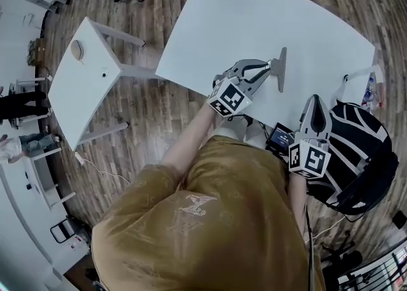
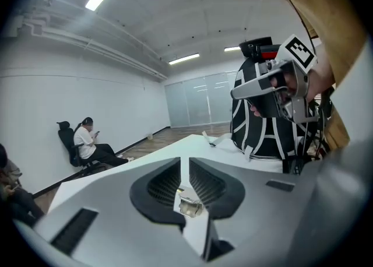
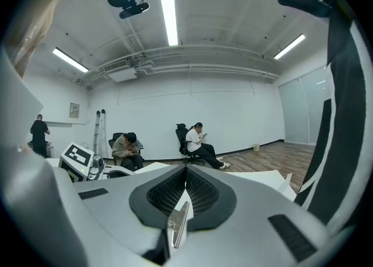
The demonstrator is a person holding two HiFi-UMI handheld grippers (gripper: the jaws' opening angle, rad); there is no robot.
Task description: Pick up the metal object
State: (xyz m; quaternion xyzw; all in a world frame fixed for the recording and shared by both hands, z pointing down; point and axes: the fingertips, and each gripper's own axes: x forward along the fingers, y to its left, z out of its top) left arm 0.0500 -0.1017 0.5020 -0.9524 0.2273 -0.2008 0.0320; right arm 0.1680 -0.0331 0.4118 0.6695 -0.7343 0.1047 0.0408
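The metal object [image 1: 280, 74], a narrow grey bar, is on the white table [image 1: 254, 16] near its front edge. My left gripper [image 1: 273, 65] reaches over the table with its tips right at the middle of the bar; I cannot tell whether they touch it. In the left gripper view the jaws of that gripper [image 2: 183, 164] stand almost together with a thin slit, and the bar is hidden. My right gripper [image 1: 316, 102] hovers off the table's front corner, beside a backpack; its jaws [image 3: 186, 169] meet with nothing held.
A black-and-white backpack [image 1: 362, 150] stands right of the right gripper. A small dark device [image 1: 280, 137] sits below the table's edge. A second white table [image 1: 82, 86] stands to the left. People sit on chairs [image 3: 198, 140] along the far wall.
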